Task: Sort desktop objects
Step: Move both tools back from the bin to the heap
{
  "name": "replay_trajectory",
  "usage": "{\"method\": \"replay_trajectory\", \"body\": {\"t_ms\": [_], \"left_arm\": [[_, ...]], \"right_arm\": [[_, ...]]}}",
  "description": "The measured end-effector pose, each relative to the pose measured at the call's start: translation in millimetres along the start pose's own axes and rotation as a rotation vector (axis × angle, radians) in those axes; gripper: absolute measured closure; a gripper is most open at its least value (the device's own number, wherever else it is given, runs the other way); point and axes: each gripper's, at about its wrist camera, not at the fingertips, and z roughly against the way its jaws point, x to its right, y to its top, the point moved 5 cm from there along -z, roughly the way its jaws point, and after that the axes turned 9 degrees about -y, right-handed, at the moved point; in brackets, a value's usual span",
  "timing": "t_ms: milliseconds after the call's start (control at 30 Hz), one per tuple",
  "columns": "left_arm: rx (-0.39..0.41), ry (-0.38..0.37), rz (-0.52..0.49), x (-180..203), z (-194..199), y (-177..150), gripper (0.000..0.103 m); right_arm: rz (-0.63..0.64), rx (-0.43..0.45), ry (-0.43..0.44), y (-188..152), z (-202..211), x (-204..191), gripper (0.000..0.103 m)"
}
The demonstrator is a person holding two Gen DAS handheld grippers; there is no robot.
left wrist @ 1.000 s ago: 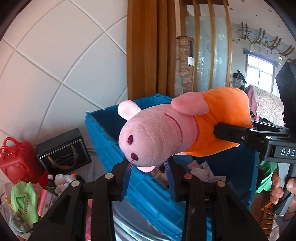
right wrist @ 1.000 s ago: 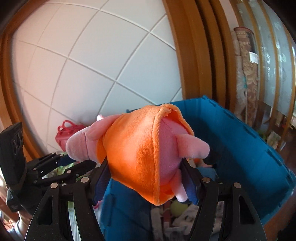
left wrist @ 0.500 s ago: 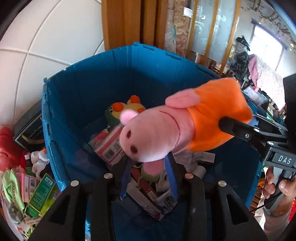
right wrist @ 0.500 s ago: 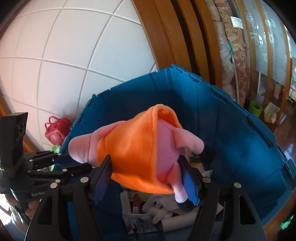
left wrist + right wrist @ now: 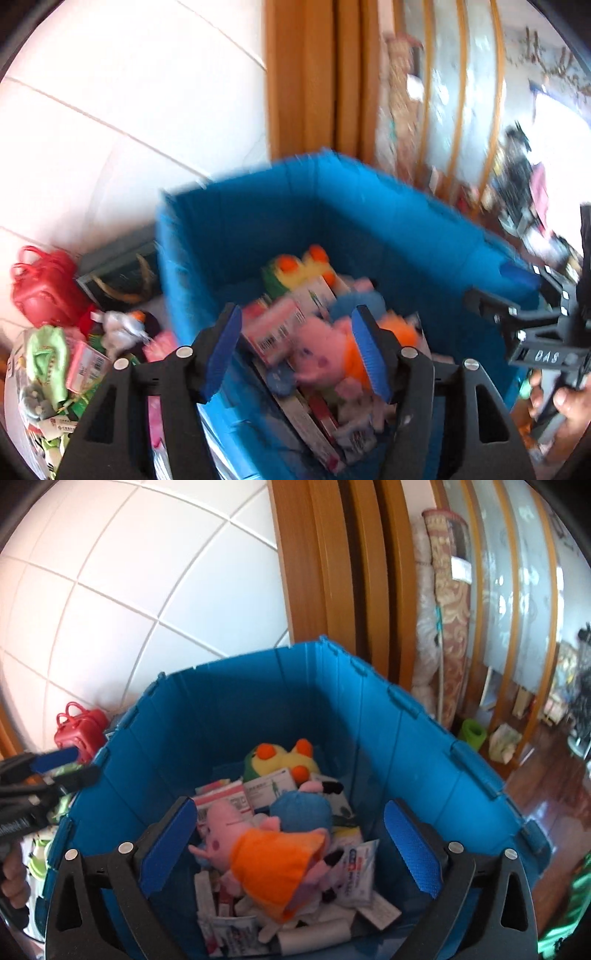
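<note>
The pink pig plush in an orange dress (image 5: 266, 853) lies loose inside the blue crate (image 5: 413, 753), on top of boxes and other toys; it also shows in the blurred left wrist view (image 5: 332, 354). My right gripper (image 5: 288, 845) is open and empty above the crate. My left gripper (image 5: 295, 350) is open and empty above the crate's left side. Each gripper shows at the edge of the other's view.
In the crate (image 5: 258, 206) lie a yellow-green frog plush (image 5: 280, 760), a blue plush (image 5: 301, 810) and several packets. Left of the crate are a red bag (image 5: 44, 288), a black box (image 5: 118, 273) and a heap of small items (image 5: 55, 362). Tiled wall and wooden frame stand behind.
Both grippers have opened and let go of the pig plush. It has dropped into the blue crate. Both views have tilted and shifted a little.
</note>
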Motion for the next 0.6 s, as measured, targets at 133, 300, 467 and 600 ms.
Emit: {"method": "replay_trajectory", "body": {"t_ms": [133, 300, 467, 600], "left_arm": [[0.2, 0.128, 0.056, -22.8, 46.7, -10.8, 0.03], [0.257, 0.209, 0.192, -74.7, 87.6, -45.4, 0.028], [0.272, 0.372, 0.268, -137.1, 130.9, -91.3, 0.028], [0.223, 0.451, 0.368, -193.8, 158.0, -134.9, 0.028]], "right_arm": [[-0.009, 0.081, 0.003, 2.4, 21.8, -12.2, 0.0], [-0.036, 0.238, 0.098, 9.9, 70.0, -52.0, 0.0], [-0.003, 0.329, 0.252, 10.7, 107.9, -116.9, 0.0], [0.018, 0.335, 0.424, 3.1, 124.5, -178.1, 0.0]]}}
